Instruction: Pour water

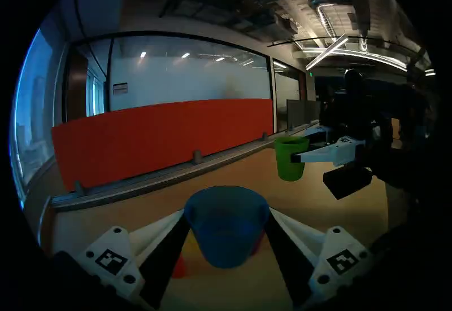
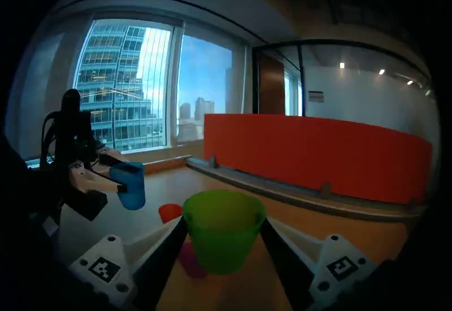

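The left gripper point(image 1: 226, 242) is clamping the blue cup point(image 1: 227, 220) between both fingers, and the right gripper point(image 2: 224, 250) is gripping the green cup point(image 2: 224, 226) likewise. Both cups are hanging upright above the table point(image 1: 141, 209), apart. Pouring seems not yet begun: one rim needs bringing over the other, then tilting.

Long orange partition panel point(image 2: 316, 156) along far edge of light wooden tabletop point(image 2: 339, 226) — small red plastic cup point(image 2: 169, 211) and magenta plastic cup point(image 2: 189, 261) on it, near each other.
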The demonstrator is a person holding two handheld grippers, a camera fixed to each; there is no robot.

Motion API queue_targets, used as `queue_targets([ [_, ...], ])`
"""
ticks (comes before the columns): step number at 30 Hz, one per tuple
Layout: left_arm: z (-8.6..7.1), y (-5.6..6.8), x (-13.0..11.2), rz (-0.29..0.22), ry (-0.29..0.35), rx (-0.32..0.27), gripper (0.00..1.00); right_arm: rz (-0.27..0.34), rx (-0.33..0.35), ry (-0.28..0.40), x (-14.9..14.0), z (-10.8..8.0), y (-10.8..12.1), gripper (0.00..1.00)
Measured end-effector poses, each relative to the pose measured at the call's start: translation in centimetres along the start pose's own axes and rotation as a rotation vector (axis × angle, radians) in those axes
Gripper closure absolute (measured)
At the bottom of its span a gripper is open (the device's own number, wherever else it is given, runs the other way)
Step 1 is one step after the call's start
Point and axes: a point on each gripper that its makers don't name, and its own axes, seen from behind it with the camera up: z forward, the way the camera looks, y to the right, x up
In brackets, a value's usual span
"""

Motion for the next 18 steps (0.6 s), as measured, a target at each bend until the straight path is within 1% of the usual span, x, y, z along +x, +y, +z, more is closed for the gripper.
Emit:
queue_targets([
  [12, -0.3, -0.4, 2.2, 0.024, 0.037, 0.014, 0.14, -0.034, 0.006, 0.029, 0.4, -0.6, -0.5, 0.09],
  [18, -0.3, -0.7, 3.1, 0.031, 0.051, 0.021, 0.14, -0.038, 0.007, 0.036, 0.4, -0.6, -0.6, 0.09],
])
